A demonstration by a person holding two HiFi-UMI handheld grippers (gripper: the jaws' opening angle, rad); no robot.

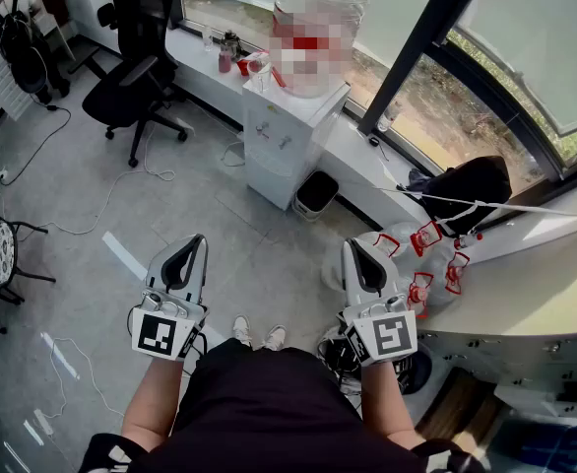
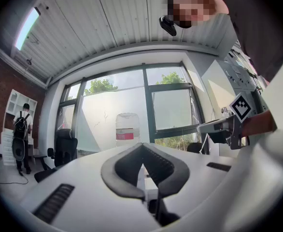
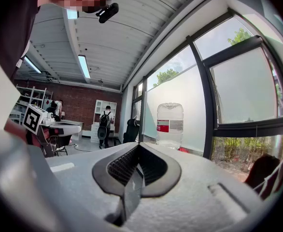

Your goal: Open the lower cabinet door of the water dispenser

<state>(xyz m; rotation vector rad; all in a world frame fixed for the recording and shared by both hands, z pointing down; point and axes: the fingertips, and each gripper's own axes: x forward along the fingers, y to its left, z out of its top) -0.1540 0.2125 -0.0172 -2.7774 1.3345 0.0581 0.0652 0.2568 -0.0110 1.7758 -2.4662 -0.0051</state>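
Note:
The white water dispenser (image 1: 281,138) stands against the window wall with a big clear bottle (image 1: 315,13) on top; its lower cabinet door (image 1: 269,175) looks closed. Both grippers are held level over the floor, well short of it and with nothing in them. The left gripper (image 1: 198,241) is shut, its dark pads meeting at the tip (image 2: 142,148). The right gripper (image 1: 356,246) is shut too, pads together (image 3: 138,147). The bottle (image 2: 127,129) shows far beyond the left jaws, and the same bottle (image 3: 169,124) beyond the right jaws.
A black waste bin (image 1: 315,193) sits right of the dispenser. Several empty water bottles with red handles (image 1: 428,262) lie at the right under a black bag (image 1: 468,189). A black office chair (image 1: 131,87) stands at the left, with cables (image 1: 101,205) on the floor. A person with a backpack (image 1: 20,39) is far left.

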